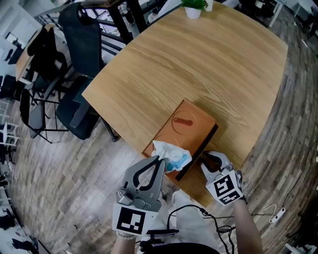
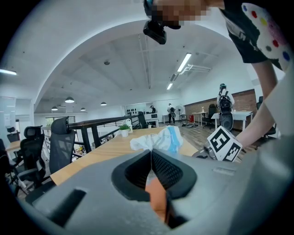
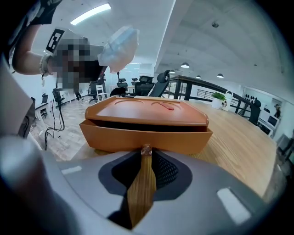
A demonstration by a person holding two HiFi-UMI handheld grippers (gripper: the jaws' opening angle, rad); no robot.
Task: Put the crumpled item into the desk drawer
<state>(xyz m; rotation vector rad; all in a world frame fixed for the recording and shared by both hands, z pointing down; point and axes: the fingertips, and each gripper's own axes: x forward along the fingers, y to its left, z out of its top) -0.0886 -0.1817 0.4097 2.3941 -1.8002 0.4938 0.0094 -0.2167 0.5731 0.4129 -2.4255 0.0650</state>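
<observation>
A crumpled white and blue face mask (image 1: 172, 155) hangs over the near end of the orange-brown drawer box (image 1: 191, 130), with my left gripper (image 1: 160, 159) shut on it. In the left gripper view the mask (image 2: 158, 139) sticks out just past the touching jaw tips (image 2: 151, 150). My right gripper (image 1: 207, 159) is at the box's front on the right. Its jaws (image 3: 146, 151) are closed round the small drawer knob (image 3: 146, 149). The drawer front (image 3: 115, 137) stands slightly out, with a dark slit under the lid.
The box sits at the near edge of the wooden table (image 1: 198, 59). A small potted plant (image 1: 194, 7) stands at the far edge. Black office chairs (image 1: 74, 99) crowd the floor at the left. Cables (image 1: 271, 211) lie on the floor at the right.
</observation>
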